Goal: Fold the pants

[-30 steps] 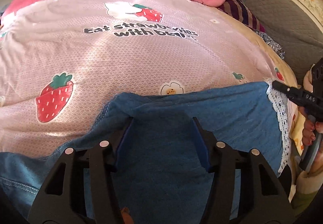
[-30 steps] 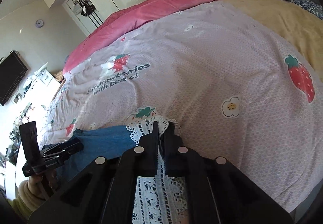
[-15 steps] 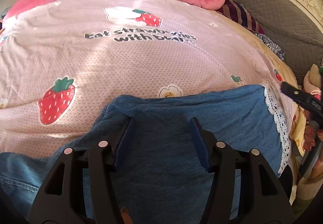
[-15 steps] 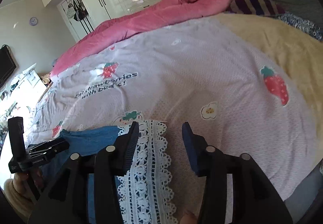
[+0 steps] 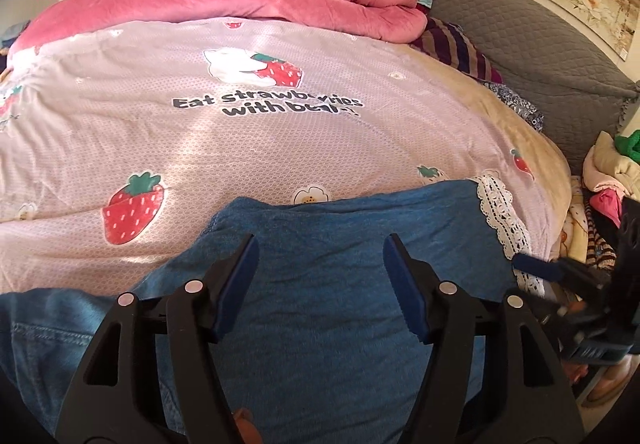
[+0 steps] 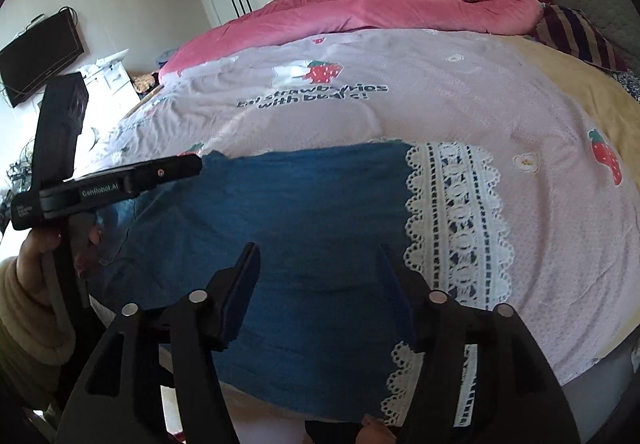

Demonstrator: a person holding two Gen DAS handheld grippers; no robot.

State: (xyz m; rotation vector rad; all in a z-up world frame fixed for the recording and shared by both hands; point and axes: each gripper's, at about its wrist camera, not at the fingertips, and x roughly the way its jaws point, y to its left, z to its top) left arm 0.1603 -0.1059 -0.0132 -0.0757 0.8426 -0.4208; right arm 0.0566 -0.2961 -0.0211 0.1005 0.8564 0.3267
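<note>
The pants [image 5: 340,284] are showing blue denim, edged with a white lace trim [image 6: 456,220] in an openwork scalloped pattern. The bedsheet [image 5: 240,148] is showing pale pink with a fine lattice print, red strawberries with green tops, small white flowers and dark lettering. The quilt [image 5: 240,0] behind it is showing plain deep pink. The pillow [image 5: 460,48] is wearing purple and tan stripes. The headboard [image 5: 520,40] is showing quilted grey.
</note>
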